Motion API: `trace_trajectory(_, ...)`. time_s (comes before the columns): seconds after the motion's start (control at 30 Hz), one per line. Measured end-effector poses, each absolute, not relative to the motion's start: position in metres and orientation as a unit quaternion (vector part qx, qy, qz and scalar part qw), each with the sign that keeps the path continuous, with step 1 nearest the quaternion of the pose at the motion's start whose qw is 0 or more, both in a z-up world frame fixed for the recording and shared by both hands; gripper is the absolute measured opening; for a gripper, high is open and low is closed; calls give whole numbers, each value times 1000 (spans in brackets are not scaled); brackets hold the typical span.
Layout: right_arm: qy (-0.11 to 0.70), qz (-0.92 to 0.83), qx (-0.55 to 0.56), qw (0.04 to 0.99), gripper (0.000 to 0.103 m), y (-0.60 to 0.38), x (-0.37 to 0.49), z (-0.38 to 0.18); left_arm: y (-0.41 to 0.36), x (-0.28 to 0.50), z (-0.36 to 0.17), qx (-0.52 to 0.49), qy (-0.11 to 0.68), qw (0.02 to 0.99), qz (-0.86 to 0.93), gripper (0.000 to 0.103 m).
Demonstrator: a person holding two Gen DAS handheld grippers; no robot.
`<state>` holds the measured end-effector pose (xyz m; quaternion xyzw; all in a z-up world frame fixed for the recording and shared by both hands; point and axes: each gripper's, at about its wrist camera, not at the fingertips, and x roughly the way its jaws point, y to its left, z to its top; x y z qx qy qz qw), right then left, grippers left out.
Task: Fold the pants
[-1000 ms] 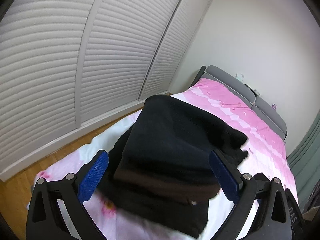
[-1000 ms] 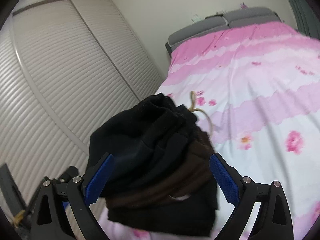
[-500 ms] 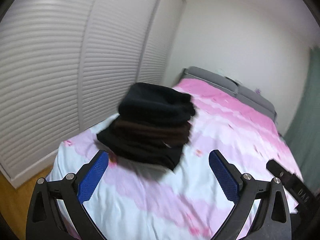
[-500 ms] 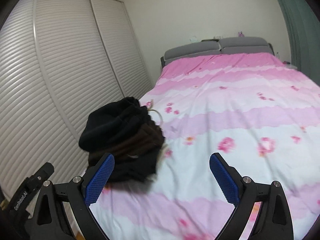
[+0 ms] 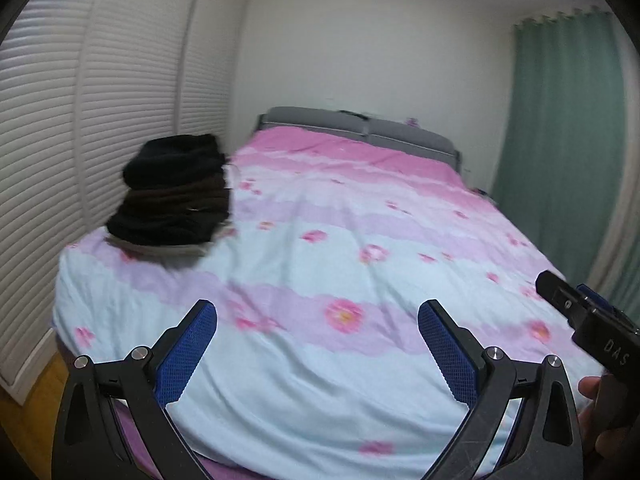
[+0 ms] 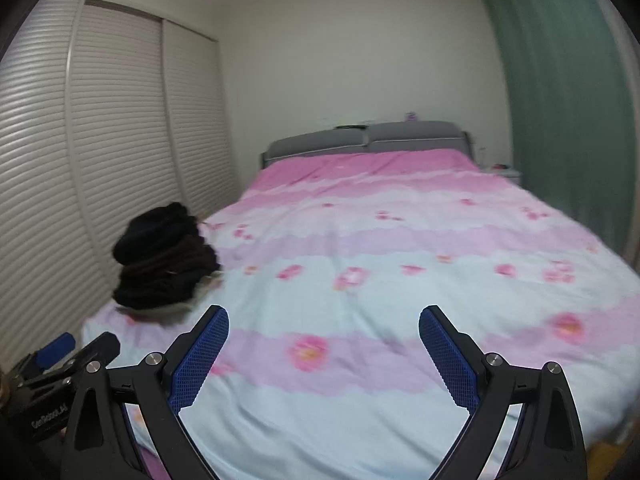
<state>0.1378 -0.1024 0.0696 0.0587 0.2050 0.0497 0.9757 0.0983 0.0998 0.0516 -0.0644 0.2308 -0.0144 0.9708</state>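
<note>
Left wrist view: left gripper (image 5: 316, 322) jaws spread wide, nothing between them. Stack of folded pants (image 5: 174, 196) on bed (image 5: 360, 248), well ahead and left of jaws, near bed's left edge. Right gripper (image 5: 588, 328) partly visible at right of jaws.

Right wrist view: right gripper (image 6: 323, 332) jaws released, empty. Stack of folded pants (image 6: 162, 258) ahead-left of jaws, apart from them. Left gripper (image 6: 60, 364) at lower left, jaw state unclear here. Green curtain (image 6: 560, 92) far right.

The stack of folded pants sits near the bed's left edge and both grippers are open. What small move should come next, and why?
Probably move both grippers away to fetch another pair. The left gripper and right gripper are open and empty, apart from the stack, which rests on the bedspread. No unfolded pants show on the bed.
</note>
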Motion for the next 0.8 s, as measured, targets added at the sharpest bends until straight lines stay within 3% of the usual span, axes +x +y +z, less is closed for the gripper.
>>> trace_trajectory(0.27,202,-9,55,978,97,-183,55,68,22,47,54,-8,206,976,-72,102)
trace_trajectory(0.8,177,-14,40,983,97,-206,-59,65,11,-48,53,-1,182,983,-39,103)
